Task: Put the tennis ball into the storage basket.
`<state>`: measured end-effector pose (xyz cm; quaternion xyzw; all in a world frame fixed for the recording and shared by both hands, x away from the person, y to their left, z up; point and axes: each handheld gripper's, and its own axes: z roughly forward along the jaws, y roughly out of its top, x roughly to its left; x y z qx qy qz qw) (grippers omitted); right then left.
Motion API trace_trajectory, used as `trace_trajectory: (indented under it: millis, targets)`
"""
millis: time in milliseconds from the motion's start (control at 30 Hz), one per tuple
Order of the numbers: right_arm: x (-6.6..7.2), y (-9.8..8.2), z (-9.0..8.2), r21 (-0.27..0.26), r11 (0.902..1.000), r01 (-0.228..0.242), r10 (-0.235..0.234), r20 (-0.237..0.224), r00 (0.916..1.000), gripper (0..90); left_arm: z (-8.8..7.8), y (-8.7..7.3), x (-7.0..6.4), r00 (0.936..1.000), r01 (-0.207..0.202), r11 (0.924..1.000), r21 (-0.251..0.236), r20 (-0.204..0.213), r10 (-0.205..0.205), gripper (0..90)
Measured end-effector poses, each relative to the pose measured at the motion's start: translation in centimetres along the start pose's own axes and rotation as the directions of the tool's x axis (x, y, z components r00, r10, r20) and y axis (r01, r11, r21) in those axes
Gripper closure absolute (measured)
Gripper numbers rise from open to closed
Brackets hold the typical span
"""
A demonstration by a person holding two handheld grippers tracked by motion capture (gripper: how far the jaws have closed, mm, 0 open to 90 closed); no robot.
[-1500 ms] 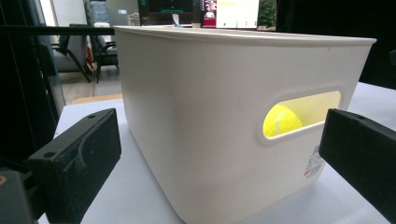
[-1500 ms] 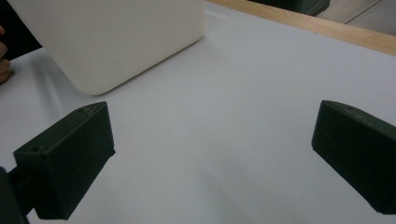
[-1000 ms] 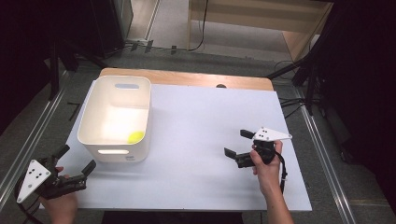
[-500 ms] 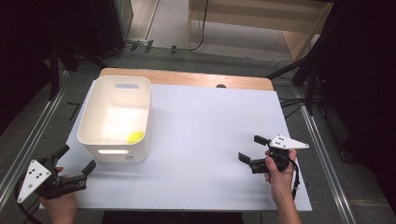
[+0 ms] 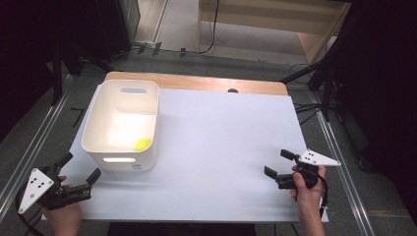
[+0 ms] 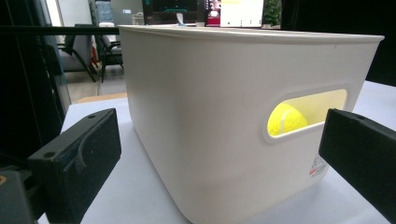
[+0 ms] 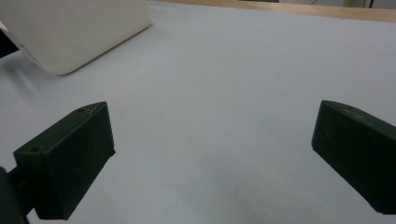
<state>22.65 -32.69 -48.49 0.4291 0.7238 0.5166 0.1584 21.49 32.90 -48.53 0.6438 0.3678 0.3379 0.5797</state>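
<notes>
My left gripper [image 5: 78, 169] had its jaws spread wide with nothing between them, held low at the near left corner of the desk [image 5: 221, 137], just short of the white bin [image 5: 123, 129]. In the left gripper view the bin's [image 6: 243, 116] near wall stood close ahead of the jaws, and through its handle slot I saw the yellow ball [image 6: 286, 119] lying inside. From the high view I logged the ball [image 5: 143, 144] on the bin floor, toward the near right corner, close to the wall that faced me.

My right gripper [image 5: 281, 163] also had its jaws wide apart and gripped nothing. It sat over the near right part of the desk, well apart from the bin. In the right gripper view I saw bare desk surface [image 7: 215, 93] between the jaws, with a corner of the bin [image 7: 74, 32] far off at upper left.
</notes>
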Motion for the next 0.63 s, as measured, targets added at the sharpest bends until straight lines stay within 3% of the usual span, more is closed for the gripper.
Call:
trace_trajectory:
  millis: [500, 633]
  targets:
    - [-1.1, -2.1, -1.7, -0.017, 0.9990, -0.041, 0.042, 0.032, 0.9986, 0.0, -0.1, 0.0, 0.2, 0.9999, 0.012, 0.9999, -0.006, -0.007, -0.012, 0.0]
    - [-1.3, -2.8, -2.0, -0.003, 0.9991, -0.042, 0.042, 0.064, 0.9971, 0.0, 0.0, 0.0, 0.2, 0.9998, 0.012, 0.9999, -0.006, -0.013, -0.012, 0.0]
